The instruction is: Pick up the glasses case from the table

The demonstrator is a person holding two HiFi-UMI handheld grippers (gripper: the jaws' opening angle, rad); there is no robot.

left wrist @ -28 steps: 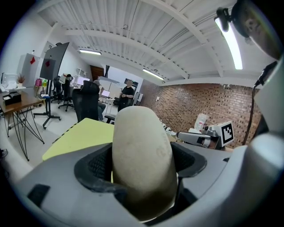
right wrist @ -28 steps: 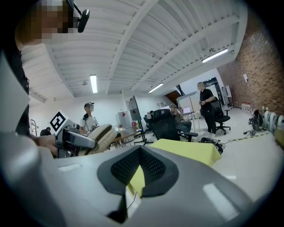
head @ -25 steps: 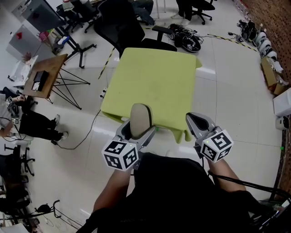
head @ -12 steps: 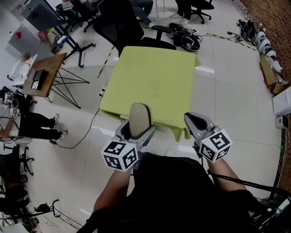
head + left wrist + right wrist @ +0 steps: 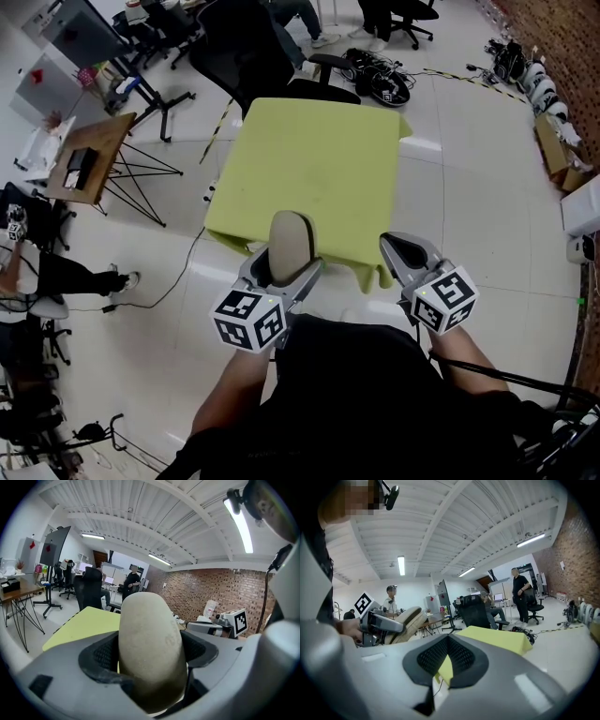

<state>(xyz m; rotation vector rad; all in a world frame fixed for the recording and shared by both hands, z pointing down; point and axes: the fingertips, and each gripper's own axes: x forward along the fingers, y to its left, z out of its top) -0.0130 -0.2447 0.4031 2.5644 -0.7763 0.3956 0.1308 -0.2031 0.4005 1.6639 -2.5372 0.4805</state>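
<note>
A beige oval glasses case (image 5: pixel 289 246) stands upright between the jaws of my left gripper (image 5: pixel 284 272), held in the air over the near edge of the yellow-green table (image 5: pixel 319 169). In the left gripper view the case (image 5: pixel 150 653) fills the gap between both pads, with the table (image 5: pixel 84 625) behind it. My right gripper (image 5: pixel 405 251) hovers to the right at about the same height, its jaws together with nothing in them. In the right gripper view, the case (image 5: pixel 405 623) shows at the left and the table (image 5: pixel 497 637) ahead.
A black office chair (image 5: pixel 253 56) stands at the table's far side. A wooden side table (image 5: pixel 94 150) on thin black legs is at the left. Cables and gear (image 5: pixel 384 84) lie on the white floor beyond. Boxes (image 5: pixel 558 150) line the right wall, and people sit further back.
Both grippers and the case stay where they were. The head view has shifted slightly, and a person at the far left has moved.
</note>
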